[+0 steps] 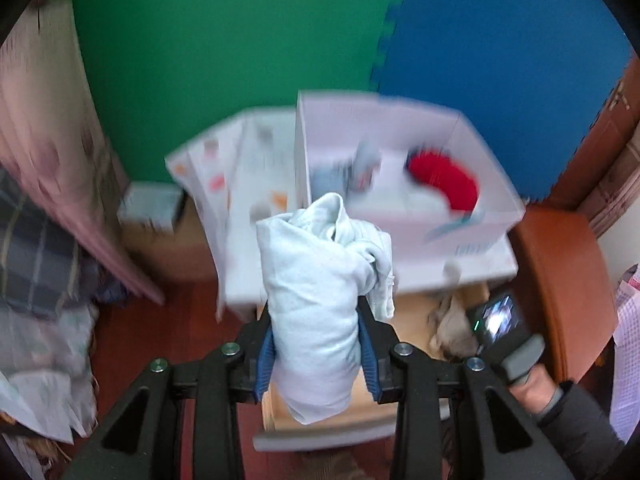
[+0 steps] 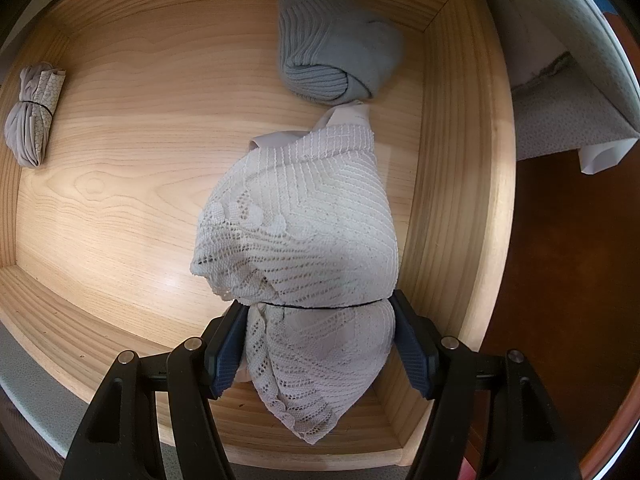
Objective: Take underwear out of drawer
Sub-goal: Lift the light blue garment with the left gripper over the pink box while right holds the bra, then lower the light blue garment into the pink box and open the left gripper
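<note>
A pale blue-white roll of underwear (image 1: 316, 280) is held up over the open wooden drawer (image 1: 412, 316), with my left gripper (image 1: 316, 320) shut on it, blue pads pressing both sides. In the right wrist view my right gripper (image 2: 318, 308) points down into the drawer (image 2: 120, 160) and is shut on a white lace roll (image 2: 304, 220) tied with a black band. A grey ribbed roll (image 2: 340, 52) lies at the drawer's far side. A beige banded roll (image 2: 34, 112) rests by its left wall. The camera body of my right gripper (image 1: 498, 320) and a sleeved hand (image 1: 560, 404) show at lower right.
A white box (image 1: 340, 120) with a red cloth (image 1: 444, 180) and other items stands on the white cabinet top behind the drawer. Green and blue foam mats (image 1: 240, 40) cover the wall. Bedding and folded fabric (image 1: 36, 248) sit at left, a brown wooden piece (image 1: 560, 272) at right.
</note>
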`<state>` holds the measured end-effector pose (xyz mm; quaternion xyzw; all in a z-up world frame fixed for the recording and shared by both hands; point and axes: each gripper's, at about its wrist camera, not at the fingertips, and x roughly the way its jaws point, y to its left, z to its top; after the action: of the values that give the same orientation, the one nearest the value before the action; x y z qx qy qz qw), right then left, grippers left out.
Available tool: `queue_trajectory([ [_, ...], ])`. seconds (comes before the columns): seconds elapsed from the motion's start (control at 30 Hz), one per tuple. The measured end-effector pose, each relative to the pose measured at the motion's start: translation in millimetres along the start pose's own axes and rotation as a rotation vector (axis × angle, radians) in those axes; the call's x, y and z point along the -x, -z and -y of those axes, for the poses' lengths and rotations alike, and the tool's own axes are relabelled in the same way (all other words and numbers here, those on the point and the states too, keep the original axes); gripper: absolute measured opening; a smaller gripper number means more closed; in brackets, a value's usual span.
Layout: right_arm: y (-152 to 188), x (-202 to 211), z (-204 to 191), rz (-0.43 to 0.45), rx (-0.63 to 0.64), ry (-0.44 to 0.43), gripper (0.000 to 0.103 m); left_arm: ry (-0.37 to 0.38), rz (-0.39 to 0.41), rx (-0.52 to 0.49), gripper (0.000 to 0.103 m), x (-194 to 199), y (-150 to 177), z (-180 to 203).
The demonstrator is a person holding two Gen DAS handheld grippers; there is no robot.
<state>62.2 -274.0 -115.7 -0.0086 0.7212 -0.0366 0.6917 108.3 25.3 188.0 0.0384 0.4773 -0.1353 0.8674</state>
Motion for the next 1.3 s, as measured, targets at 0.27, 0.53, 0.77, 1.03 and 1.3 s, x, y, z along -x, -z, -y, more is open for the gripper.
queue_trajectory([
  [0.27,0,1,-2,0.001,-0.001,-0.003,0.065,-0.029,0.124,-0.008,0.036,6,-75,23],
  [0.53,4,-2,2,0.003,-0.004,-0.008,0.065,-0.057,0.062,-0.082,0.036,-72,-104,58],
  [0.77,6,-5,4,0.004,-0.001,-0.013,0.065,-0.061,-0.012,-0.12,0.036,-134,-110,76],
  [1.03,4,-8,3,-0.002,-0.001,-0.007,0.066,-0.102,-0.059,-0.112,0.039,-169,-106,70],
  [1.3,-1,-11,-3,-0.012,-0.001,0.005,0.067,-0.083,-0.107,-0.131,0.048,-168,-97,71],
])
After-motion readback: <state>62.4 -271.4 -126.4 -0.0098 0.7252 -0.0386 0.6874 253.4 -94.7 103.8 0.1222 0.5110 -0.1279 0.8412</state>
